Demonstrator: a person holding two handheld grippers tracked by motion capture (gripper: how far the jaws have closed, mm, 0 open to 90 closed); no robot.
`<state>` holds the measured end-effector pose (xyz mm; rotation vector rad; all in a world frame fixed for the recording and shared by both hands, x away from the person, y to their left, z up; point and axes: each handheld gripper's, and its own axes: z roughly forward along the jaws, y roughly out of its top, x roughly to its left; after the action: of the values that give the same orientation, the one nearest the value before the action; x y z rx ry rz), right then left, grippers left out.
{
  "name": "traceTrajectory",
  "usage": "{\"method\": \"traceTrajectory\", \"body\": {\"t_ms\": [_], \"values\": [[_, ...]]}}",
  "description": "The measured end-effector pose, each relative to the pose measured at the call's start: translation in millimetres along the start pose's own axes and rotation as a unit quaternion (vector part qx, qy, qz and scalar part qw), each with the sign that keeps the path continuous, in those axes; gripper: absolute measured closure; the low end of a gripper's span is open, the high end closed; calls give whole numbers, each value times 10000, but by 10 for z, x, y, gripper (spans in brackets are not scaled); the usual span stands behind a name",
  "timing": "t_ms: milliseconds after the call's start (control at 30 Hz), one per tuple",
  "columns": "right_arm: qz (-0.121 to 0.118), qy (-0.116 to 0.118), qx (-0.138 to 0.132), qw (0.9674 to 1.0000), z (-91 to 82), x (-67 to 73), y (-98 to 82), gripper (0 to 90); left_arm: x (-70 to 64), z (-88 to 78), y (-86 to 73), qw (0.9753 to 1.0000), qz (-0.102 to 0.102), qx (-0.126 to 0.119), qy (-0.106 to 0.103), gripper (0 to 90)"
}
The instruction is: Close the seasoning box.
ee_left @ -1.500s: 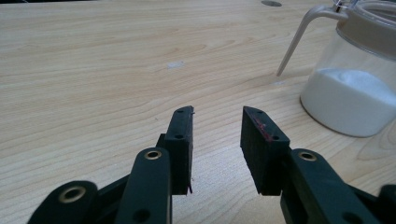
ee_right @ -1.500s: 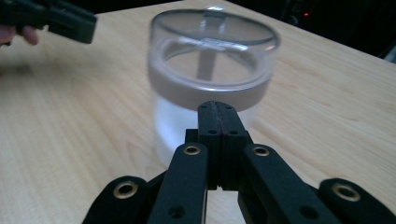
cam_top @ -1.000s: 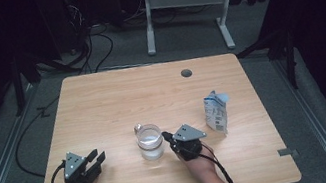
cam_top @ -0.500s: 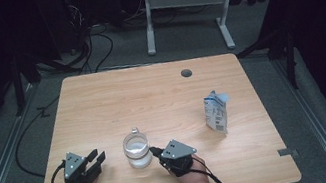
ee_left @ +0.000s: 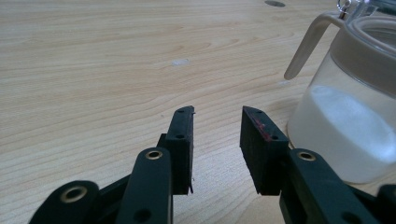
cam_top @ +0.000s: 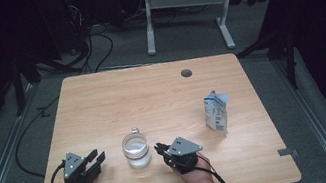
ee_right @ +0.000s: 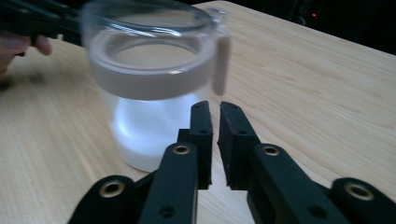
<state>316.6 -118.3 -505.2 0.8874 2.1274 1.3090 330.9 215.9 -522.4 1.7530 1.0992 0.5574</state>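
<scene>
The jar stands free at lower centre of the desk; the right gripper has just been parting its fingers, nothing between them; the left gripper waits with fingers apart, empty.

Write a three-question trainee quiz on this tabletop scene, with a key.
1. True or false: the glass jar stands between the left gripper and the right gripper.
2. What stands on the table toward its right edge? A) a milk carton B) a bowl C) a kettle
3. Is anything between the left gripper's jaws?

Key: 1 true. 2 A. 3 No, the gap is empty.
</scene>
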Motion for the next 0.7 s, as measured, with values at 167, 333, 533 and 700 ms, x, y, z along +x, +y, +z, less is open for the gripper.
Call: {"method": "traceTrajectory", "body": {"t_ms": [167,333,533,700], "values": [[199,-380,88,9990,-120,-234,-117,706,1,0,0,10000,-8,3,-5,652],[359,-859,207,9954,-332,-509,-286,644,0,0,-1,10000,-19,8,-13,650],[664,-1323,113,9889,-728,-810,-460,612,2,-13,6,10000,-37,-12,-19,649],[820,-1527,13,9849,-974,-889,-554,597,-23,-2,7,10000,4,8,-37,646]]}}
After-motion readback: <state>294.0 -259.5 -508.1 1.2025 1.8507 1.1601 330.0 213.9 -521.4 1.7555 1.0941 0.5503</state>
